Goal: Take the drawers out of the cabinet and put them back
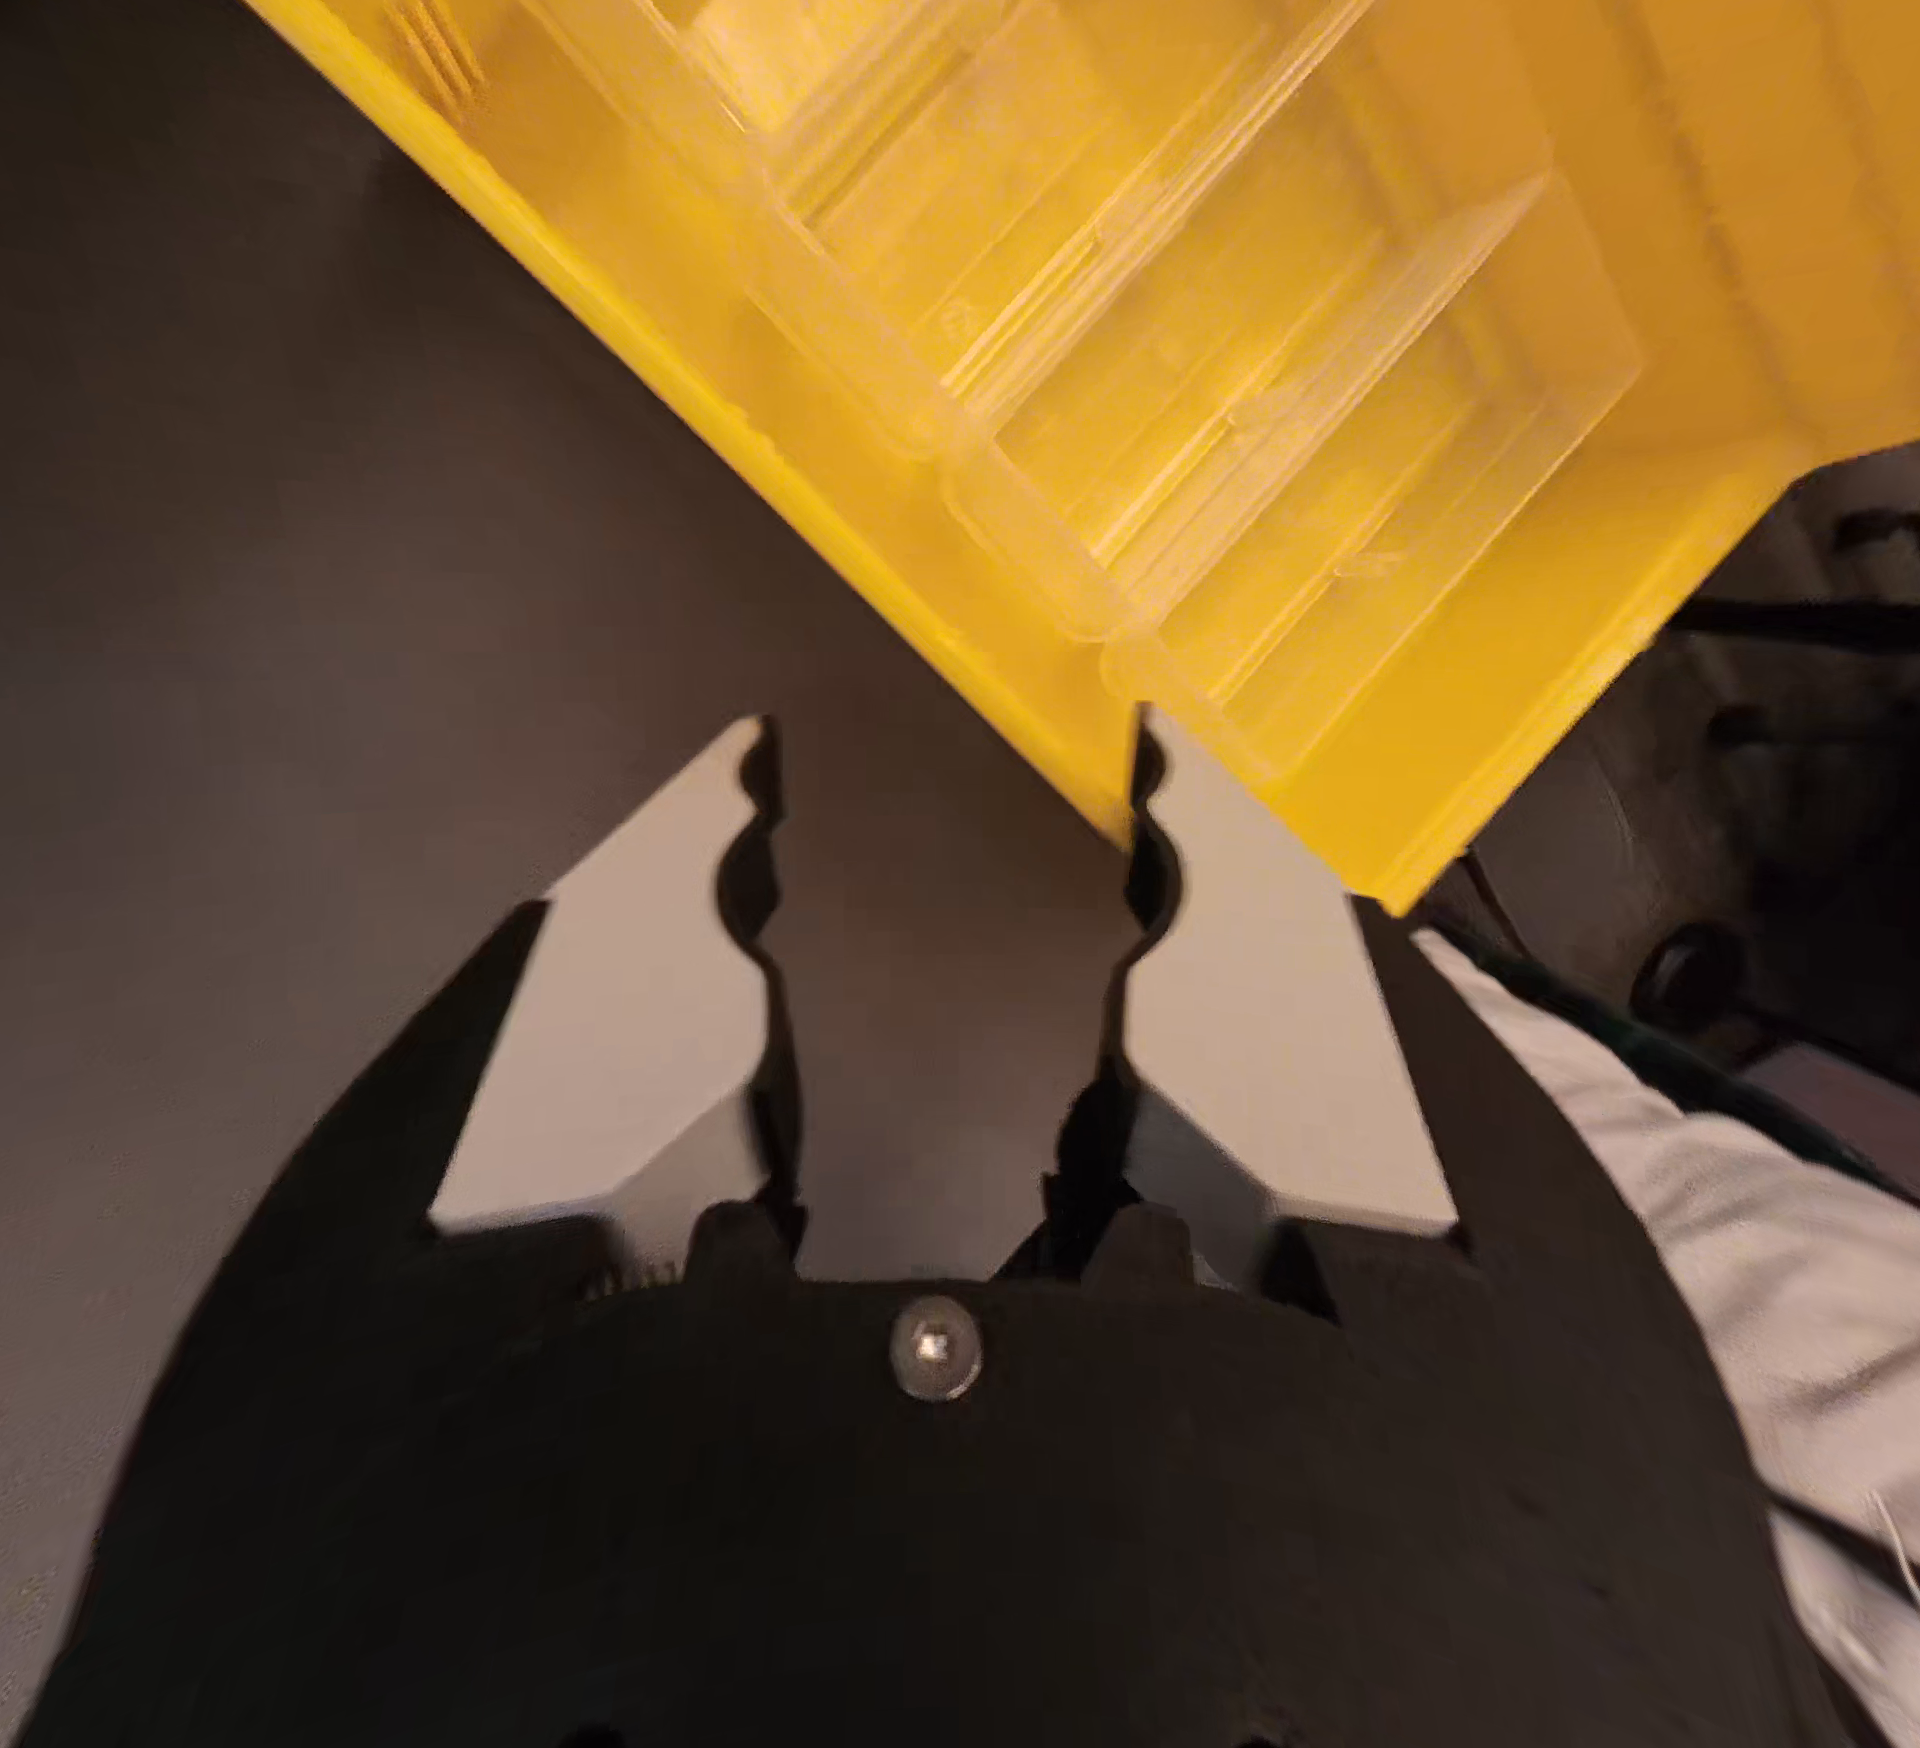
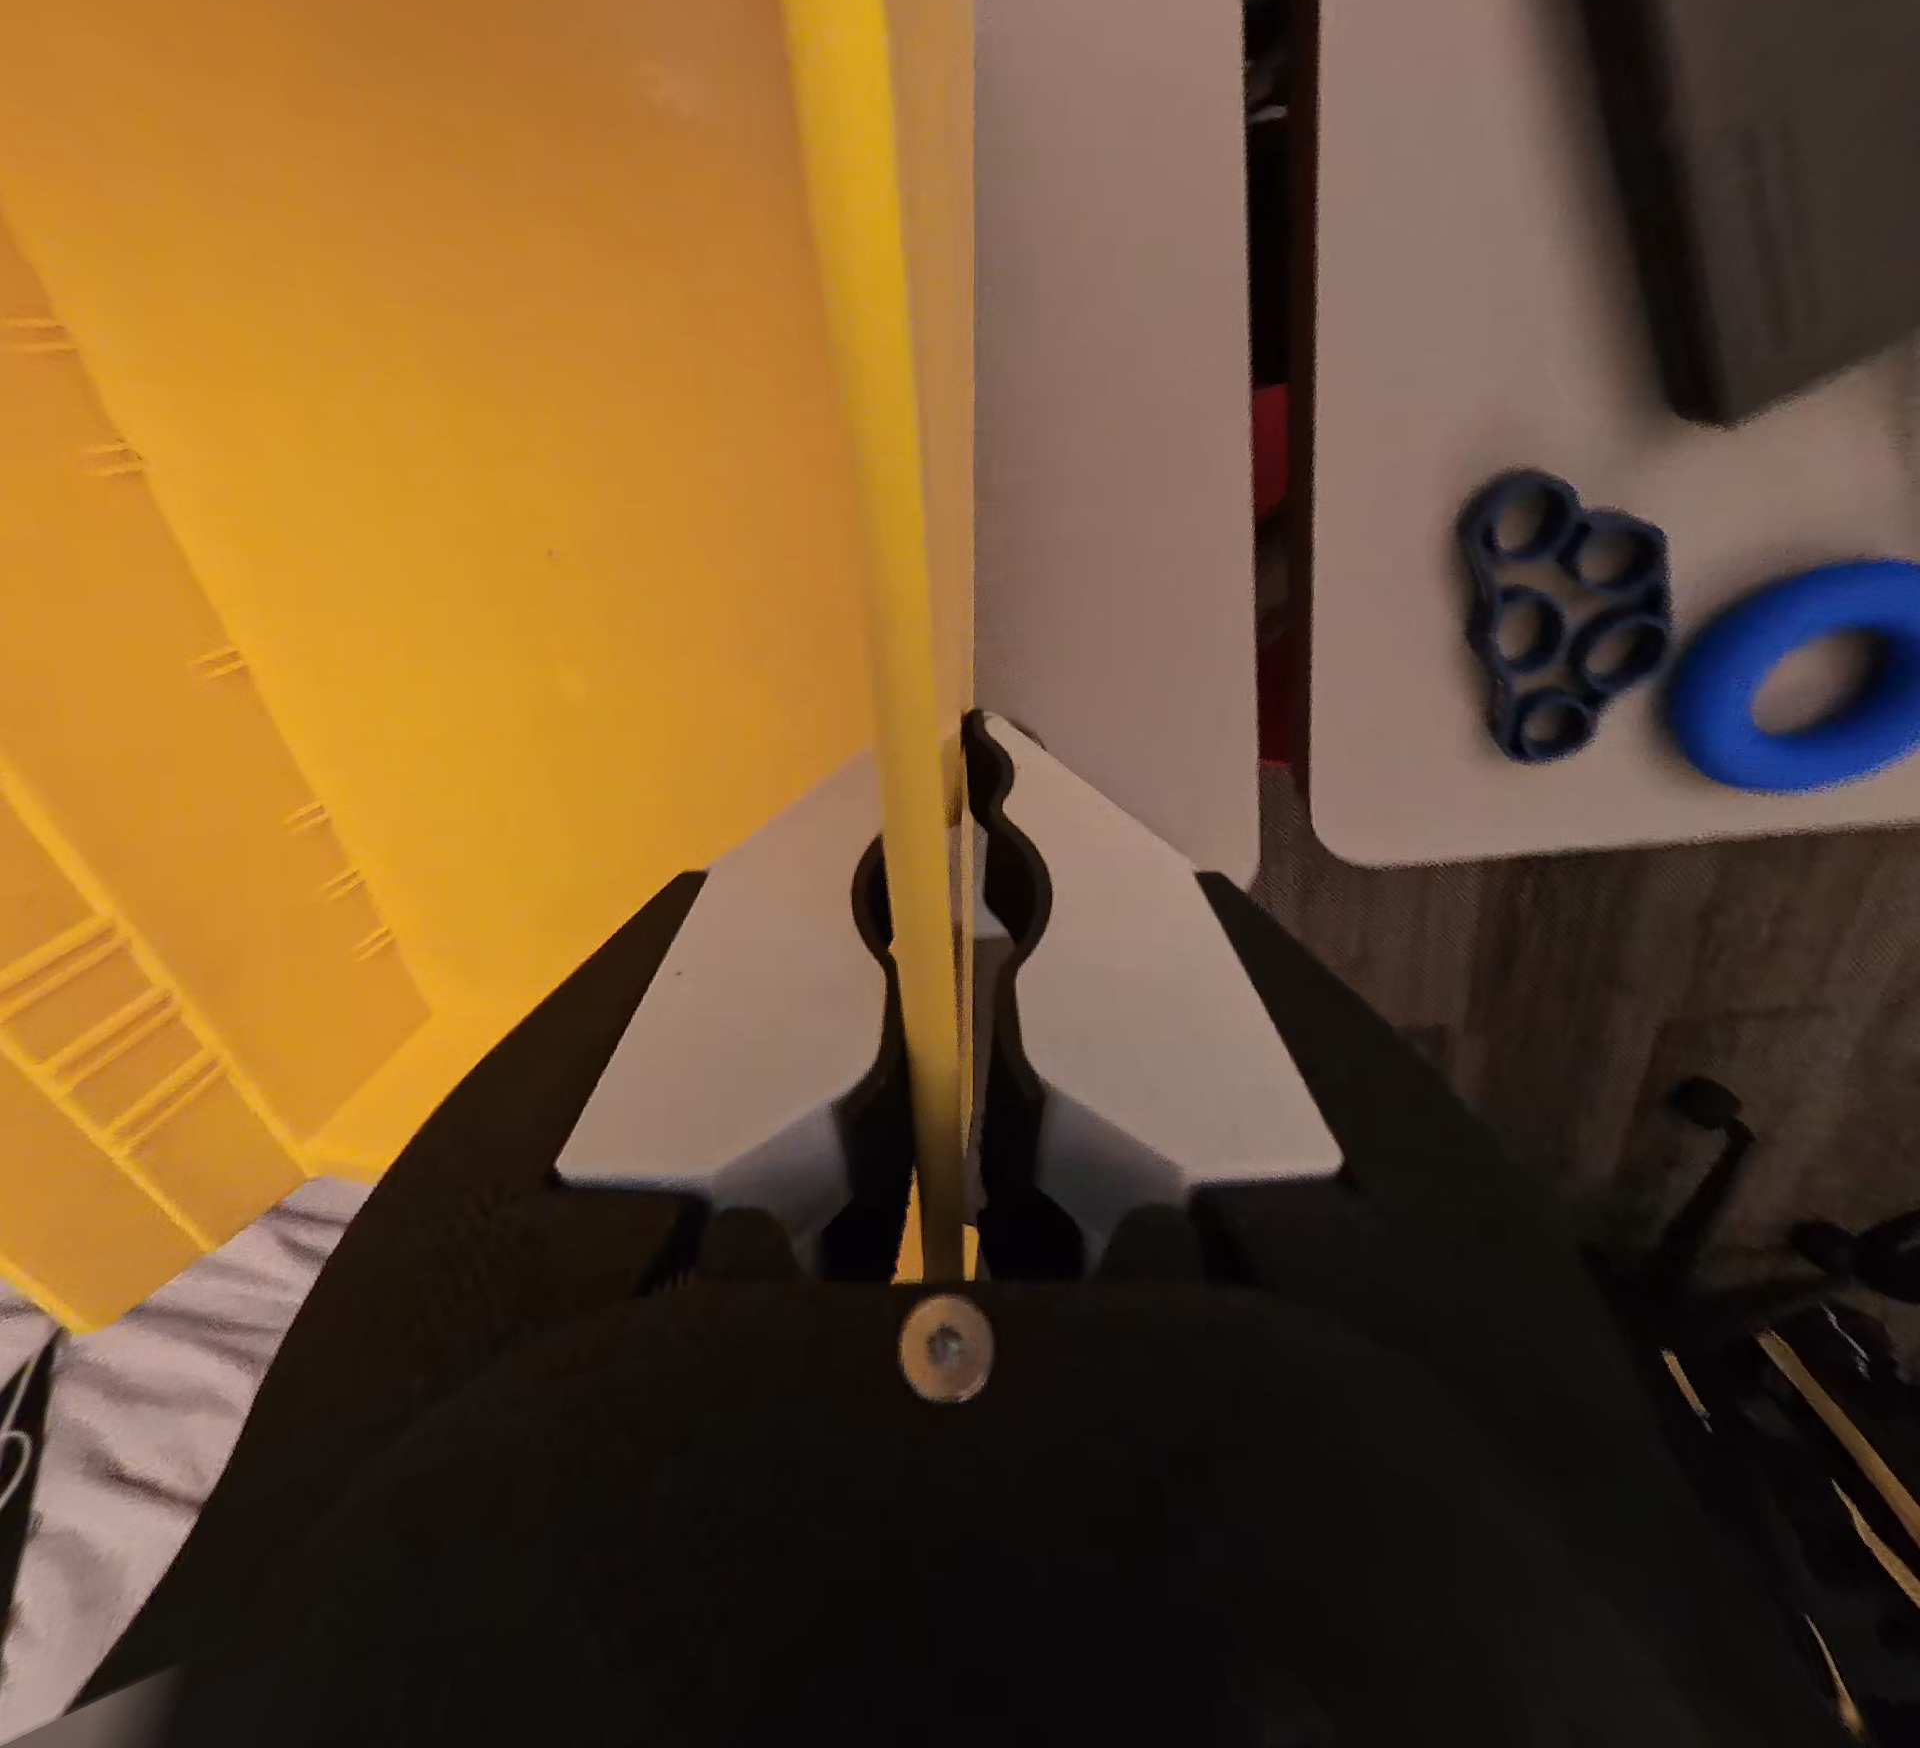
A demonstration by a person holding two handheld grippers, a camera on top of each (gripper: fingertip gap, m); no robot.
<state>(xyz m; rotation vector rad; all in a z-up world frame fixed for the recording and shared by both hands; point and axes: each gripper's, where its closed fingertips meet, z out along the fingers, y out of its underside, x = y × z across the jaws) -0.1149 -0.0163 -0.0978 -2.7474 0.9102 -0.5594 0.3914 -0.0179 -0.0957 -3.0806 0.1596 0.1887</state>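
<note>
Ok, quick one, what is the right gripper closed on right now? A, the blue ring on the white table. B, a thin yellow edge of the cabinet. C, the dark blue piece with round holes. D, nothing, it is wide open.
B: in the right wrist view the right gripper has its fingers pressed on a thin edge of the yellow cabinet, while the blue ring lies apart on the white table.
</note>
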